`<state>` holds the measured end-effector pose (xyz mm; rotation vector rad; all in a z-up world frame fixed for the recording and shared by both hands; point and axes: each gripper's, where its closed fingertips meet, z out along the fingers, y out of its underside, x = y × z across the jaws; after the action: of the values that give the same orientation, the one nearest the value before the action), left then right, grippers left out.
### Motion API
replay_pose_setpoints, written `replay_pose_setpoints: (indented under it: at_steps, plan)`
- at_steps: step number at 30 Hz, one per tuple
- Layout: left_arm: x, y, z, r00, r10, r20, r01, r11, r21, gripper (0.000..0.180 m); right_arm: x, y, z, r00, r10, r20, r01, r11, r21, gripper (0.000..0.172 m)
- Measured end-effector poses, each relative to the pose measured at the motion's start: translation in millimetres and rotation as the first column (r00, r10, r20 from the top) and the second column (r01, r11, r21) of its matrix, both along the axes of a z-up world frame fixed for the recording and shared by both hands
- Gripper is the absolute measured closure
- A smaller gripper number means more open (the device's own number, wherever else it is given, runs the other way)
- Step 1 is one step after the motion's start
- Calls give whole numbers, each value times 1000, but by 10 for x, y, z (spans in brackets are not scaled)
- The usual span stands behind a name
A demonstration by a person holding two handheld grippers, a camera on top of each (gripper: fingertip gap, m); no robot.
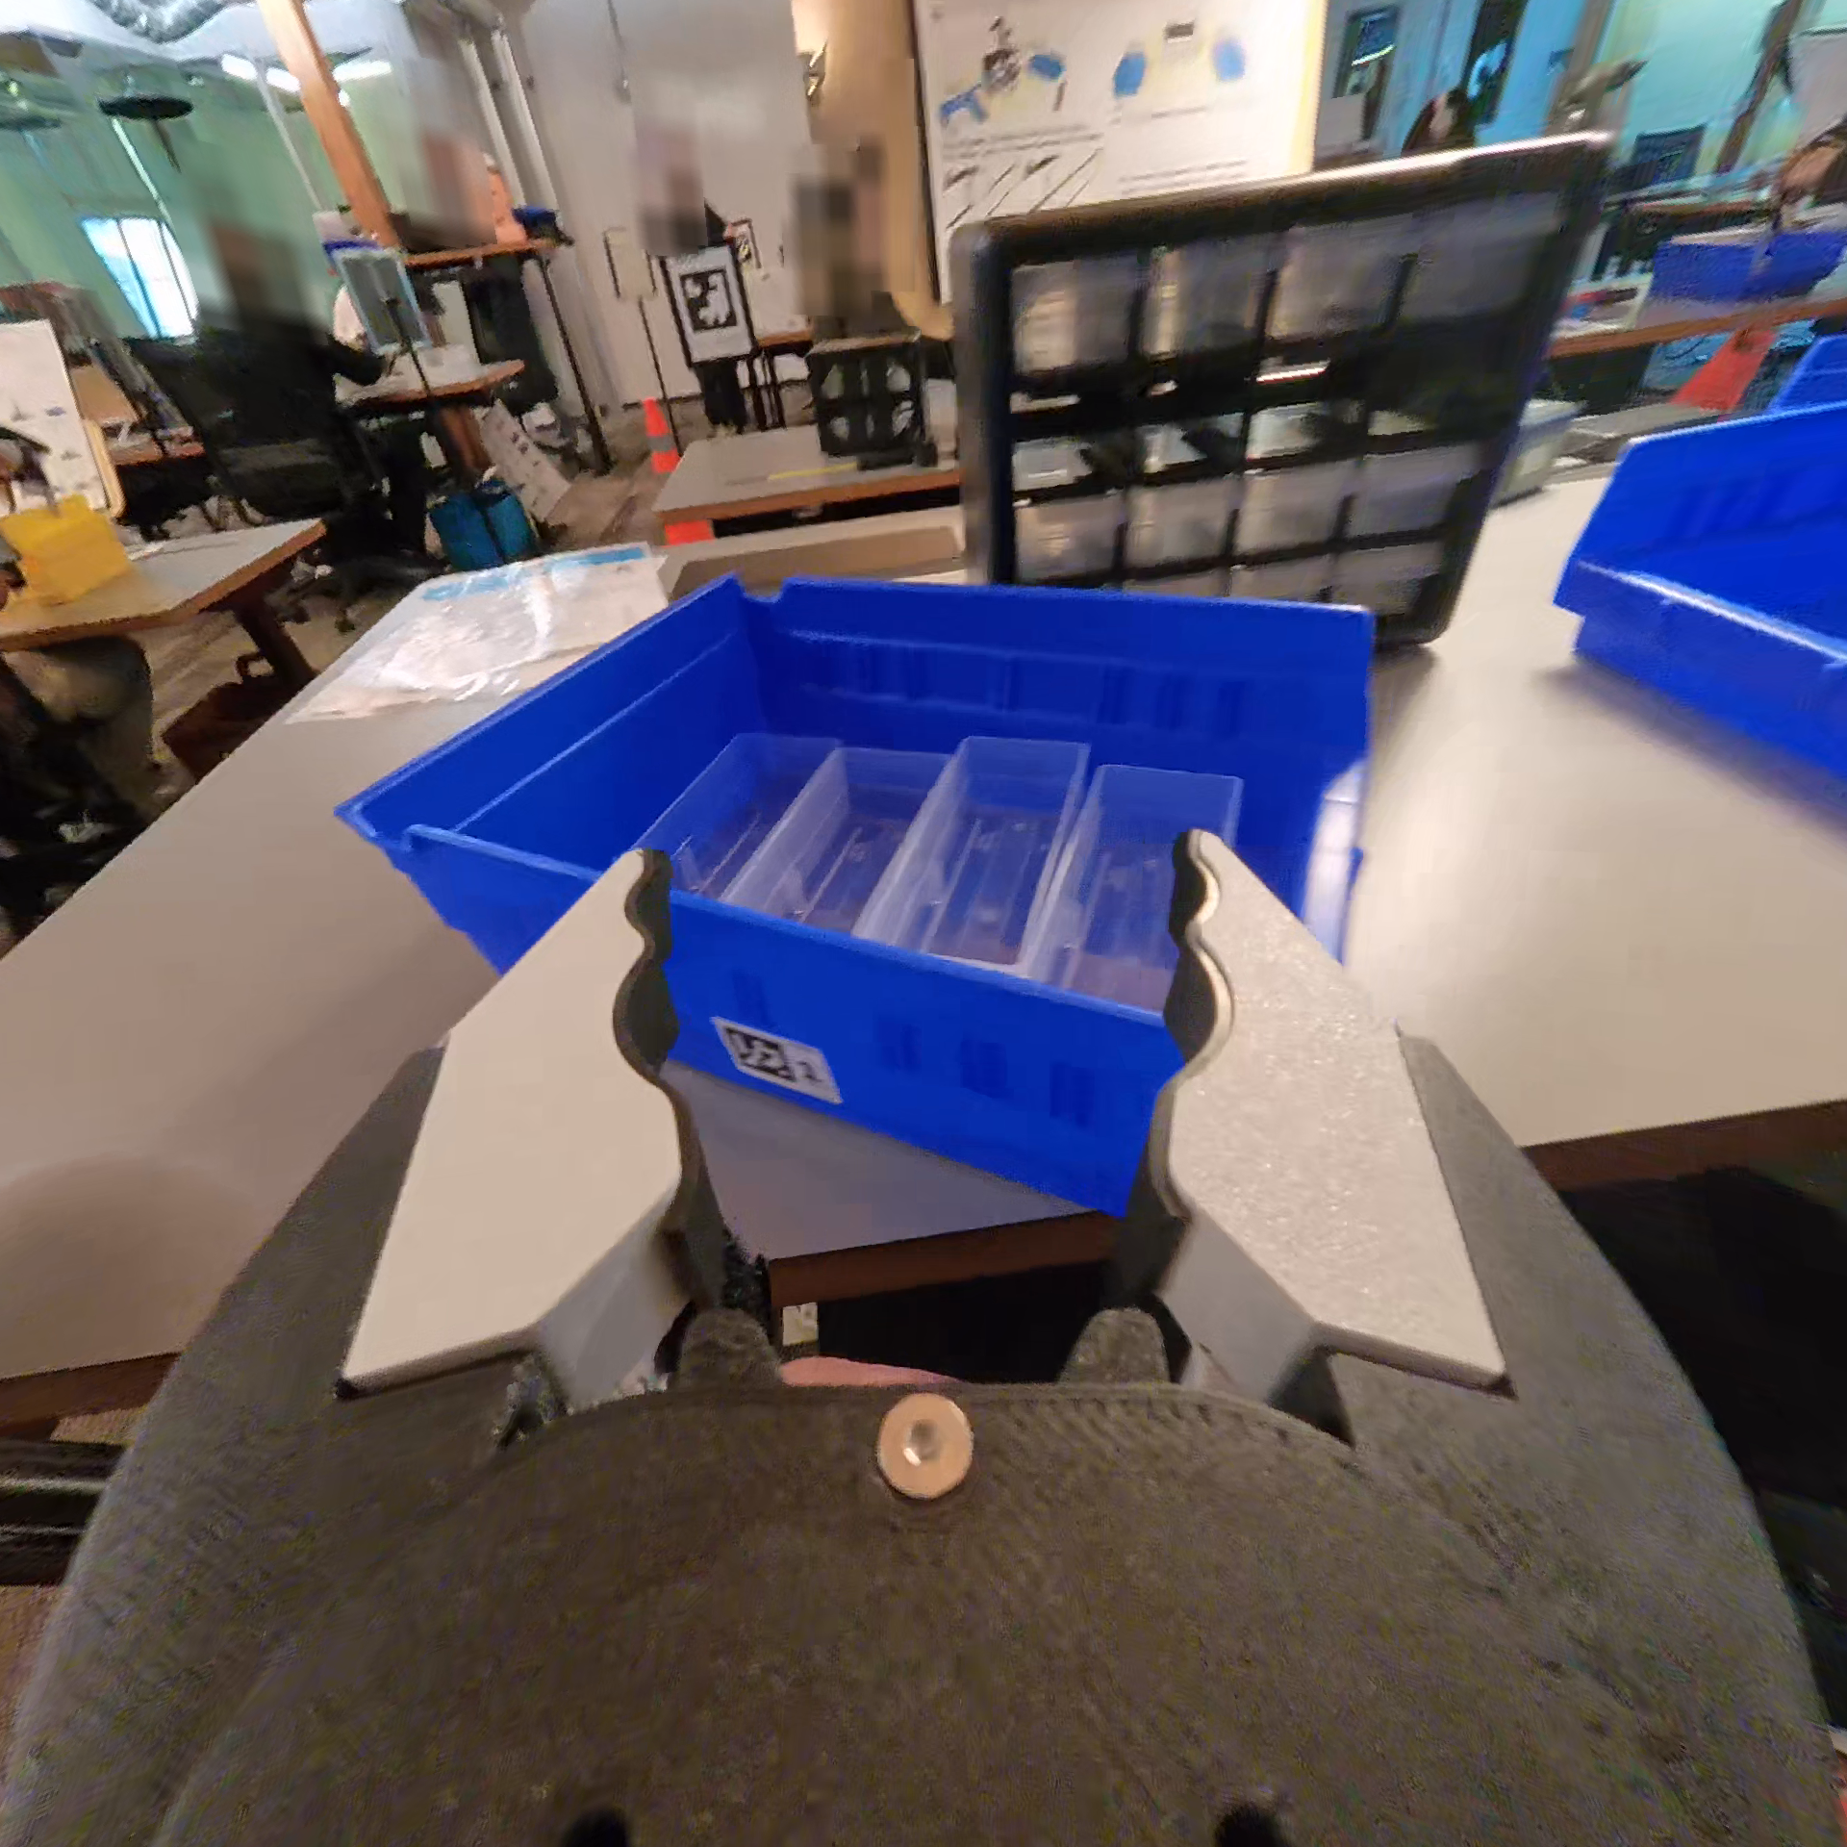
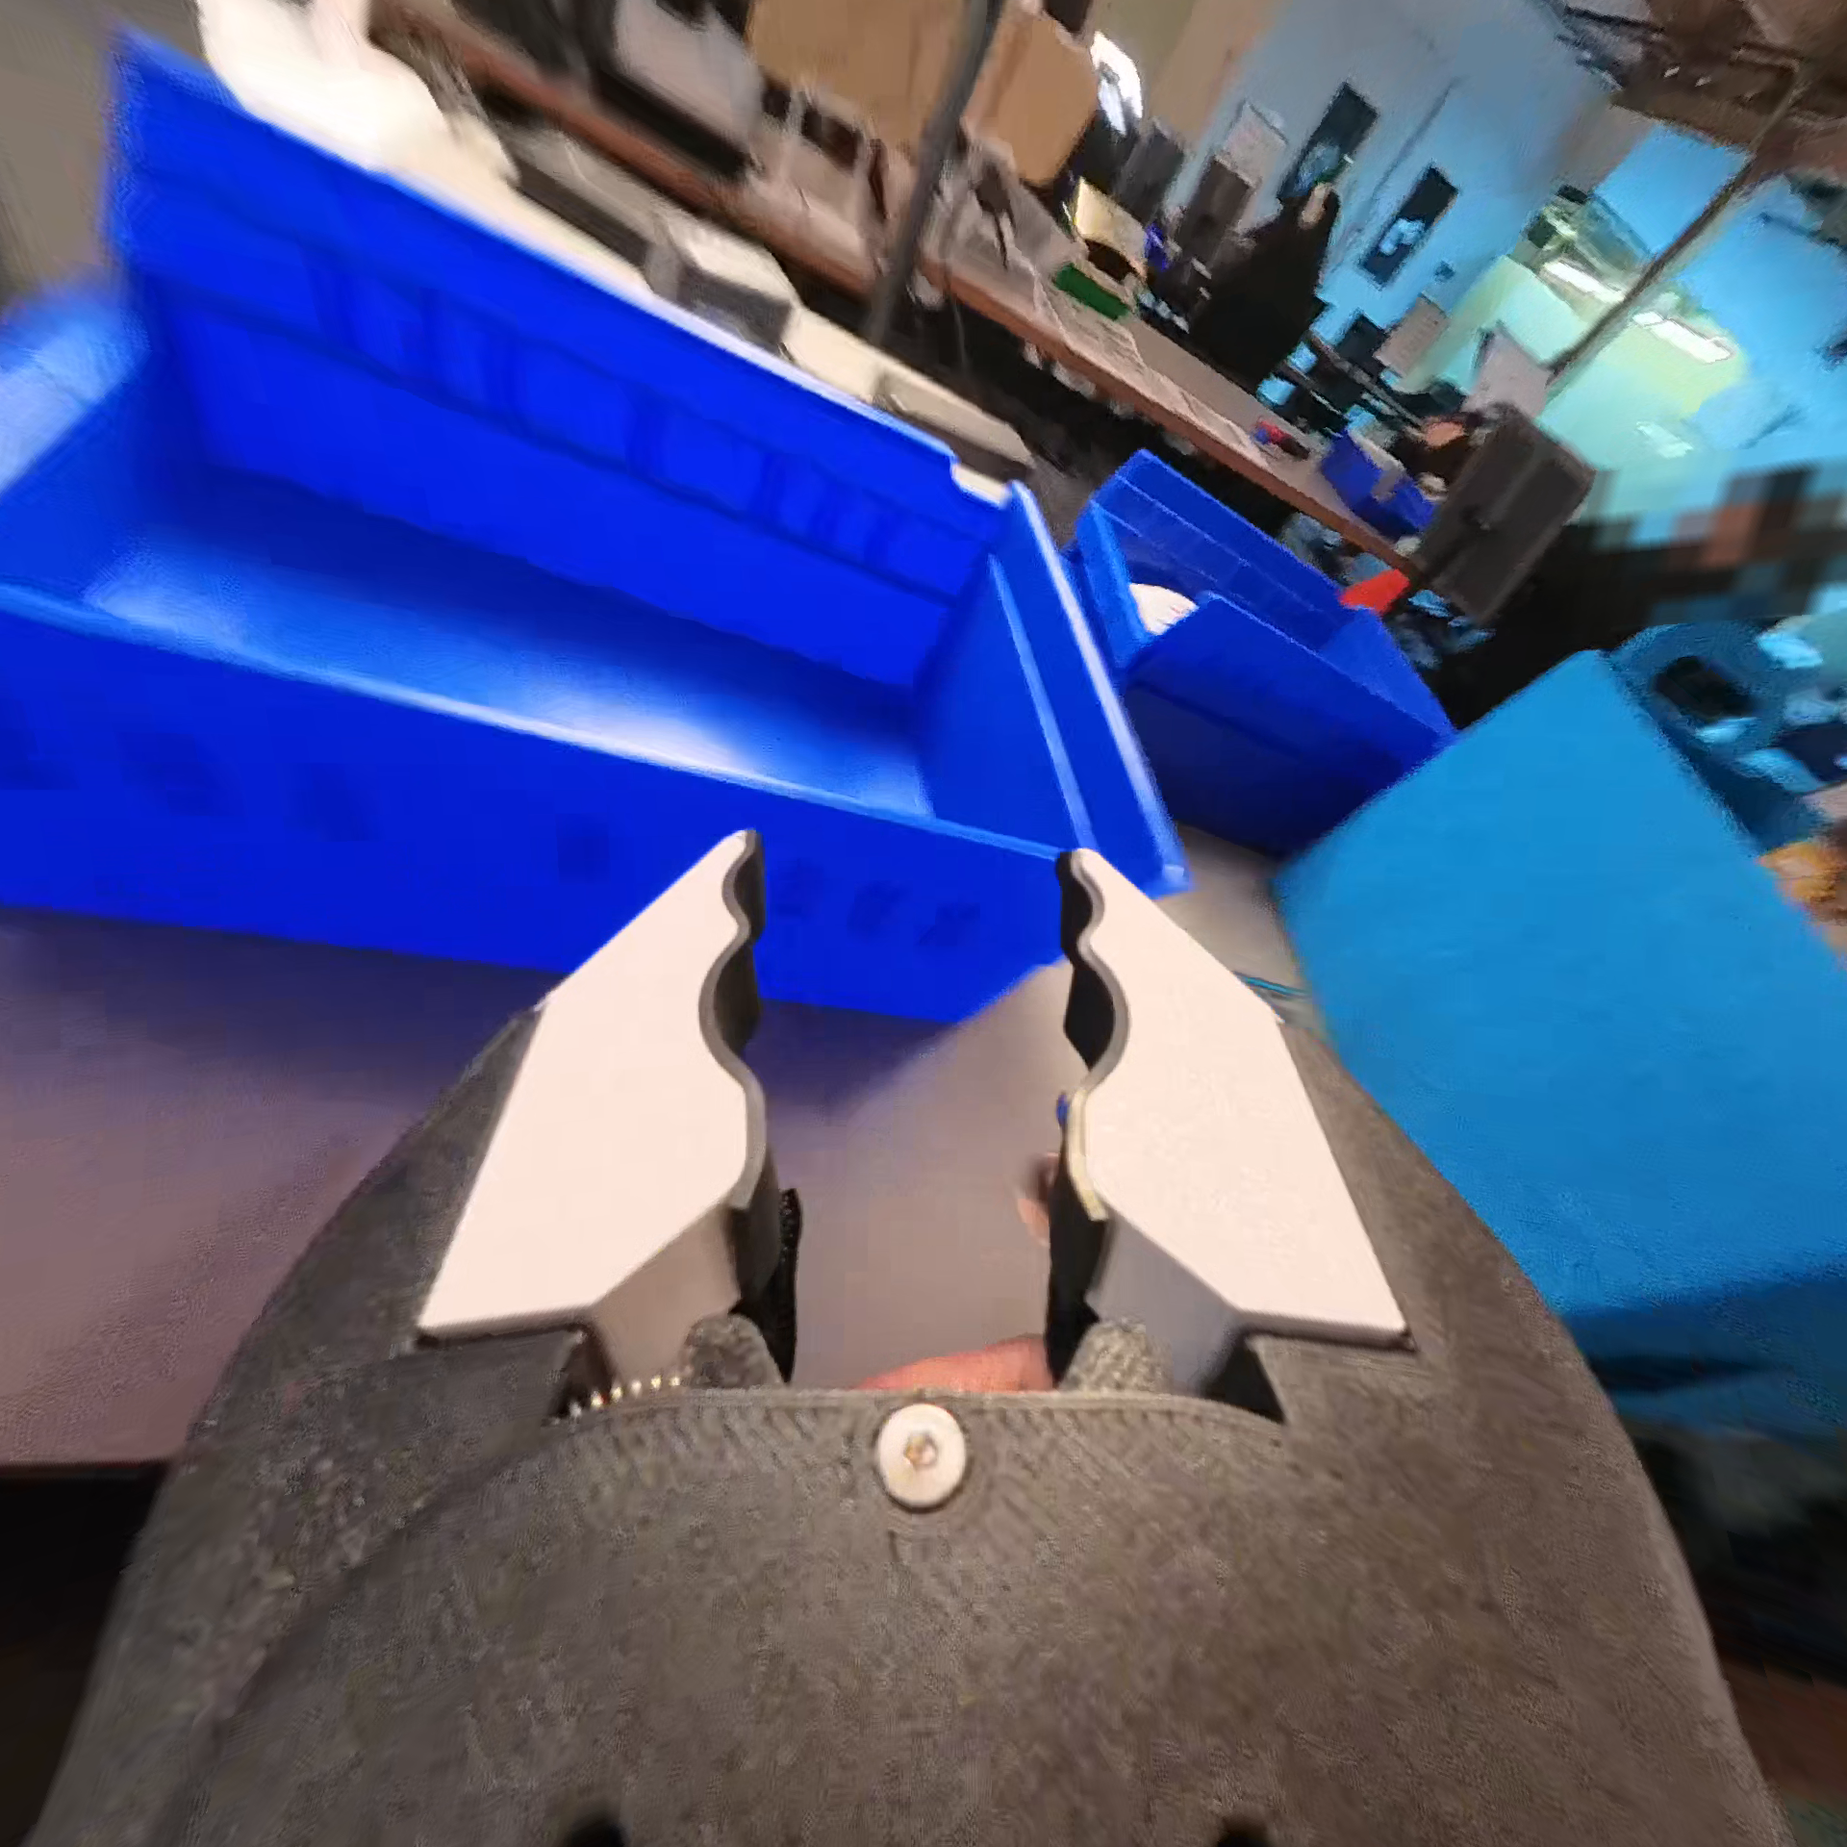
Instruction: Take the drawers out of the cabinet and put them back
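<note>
In the left wrist view a black small-parts cabinet (image 1: 1269,390) with clear drawers stands at the back of the grey table (image 1: 250,949). In front of it a blue bin (image 1: 949,1039) holds several clear plastic drawers (image 1: 999,850) side by side. My left gripper (image 1: 920,890) is wide open and empty, just short of the bin's near wall. In the right wrist view my right gripper (image 2: 910,890) is open and empty, low over the table in front of another blue bin (image 2: 480,780) that looks empty inside. The view is blurred.
A second blue bin (image 1: 1719,590) sits at the right of the table; another blue bin (image 2: 1269,660) and a light blue block (image 2: 1559,979) lie right of my right gripper. A clear plastic bag (image 1: 500,630) lies at the table's far left. Other tables and people stand behind.
</note>
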<state>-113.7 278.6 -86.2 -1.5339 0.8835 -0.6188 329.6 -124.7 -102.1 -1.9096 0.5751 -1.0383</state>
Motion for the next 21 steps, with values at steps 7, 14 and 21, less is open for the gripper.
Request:
replay_pose_setpoints:
  at_steps: [7, 14, 21]
  plan:
    - [285, -259, -289, 993, 64, -99, -53, 992, 116, 68, -869, 999, -43, 990, 143, -2, -134, 929, 344, 76]
    - [106, 57, -455, 980, 151, -131, -134, 982, 133, 79, -682, 1224, -153, 999, 30, -23, -19, 932, 362, 65]
    - [-305, 654, -460, 958, 265, -111, -258, 964, 70, 95, -336, 592, -206, 995, -73, -71, 94, 928, 360, 77]
